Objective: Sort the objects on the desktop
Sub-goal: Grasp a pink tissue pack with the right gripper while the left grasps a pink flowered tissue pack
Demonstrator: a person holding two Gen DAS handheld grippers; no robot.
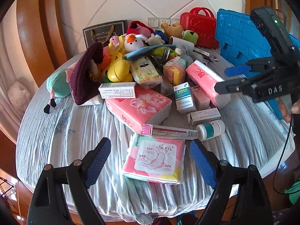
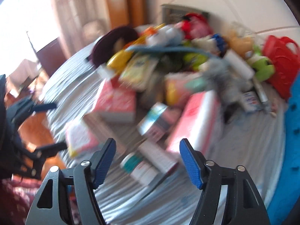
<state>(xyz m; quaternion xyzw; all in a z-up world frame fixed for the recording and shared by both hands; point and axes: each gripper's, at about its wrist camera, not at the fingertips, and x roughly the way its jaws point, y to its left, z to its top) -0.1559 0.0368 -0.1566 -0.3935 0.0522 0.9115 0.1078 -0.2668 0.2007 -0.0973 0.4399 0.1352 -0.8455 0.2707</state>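
Near the table edge [image 1: 46, 150], bare cloth, sanitary pad pack [image 1: 154, 161] between left gripper [image 1: 151, 161] jaws

Bright daylight, fisheye-warped edges, right view seemingly motion-blurred

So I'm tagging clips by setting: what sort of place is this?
Probably a home bedroom: a round cloth-covered table piled with plush toys, tissue packs and medicine boxes, with curtains beside it.

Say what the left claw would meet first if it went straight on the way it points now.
Most likely the pink sanitary pad pack, which lies on the cloth squarely between the open left claw fingers. Depth is uncertain; it could instead land past it on the long pink-ended box.
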